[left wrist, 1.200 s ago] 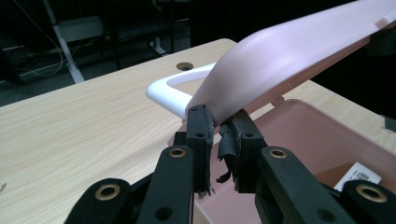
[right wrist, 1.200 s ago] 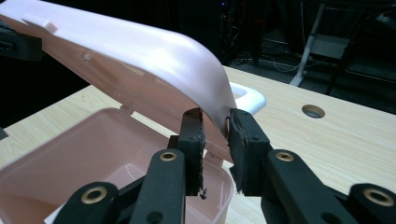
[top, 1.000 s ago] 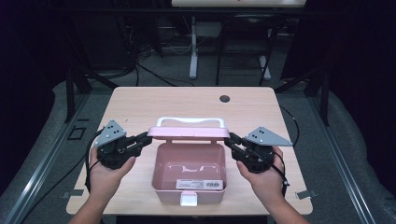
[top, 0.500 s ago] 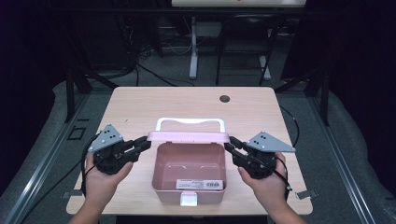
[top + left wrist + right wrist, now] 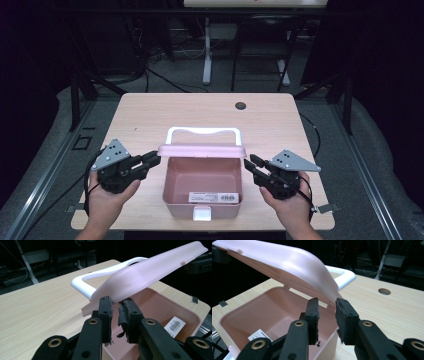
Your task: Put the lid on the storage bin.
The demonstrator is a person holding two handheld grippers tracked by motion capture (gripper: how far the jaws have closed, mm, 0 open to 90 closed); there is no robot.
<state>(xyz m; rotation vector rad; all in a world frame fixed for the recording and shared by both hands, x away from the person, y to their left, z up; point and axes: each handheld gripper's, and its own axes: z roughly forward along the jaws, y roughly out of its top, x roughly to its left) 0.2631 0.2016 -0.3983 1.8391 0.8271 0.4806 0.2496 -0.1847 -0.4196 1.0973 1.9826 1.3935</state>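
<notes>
The pink box point(image 5: 202, 187) sits at the near middle of the worktop point(image 5: 150, 115), its lid point(image 5: 201, 150) raised on edge with the white handle point(image 5: 204, 132) behind; the left tool point(image 5: 152, 160) is at the lid's left end, jaws slightly parted, just opening, gripping nothing; the right tool point(image 5: 249, 164) is at the lid's right end, likewise loosening, the lid's edge just ahead of its gap, untouched.
</notes>
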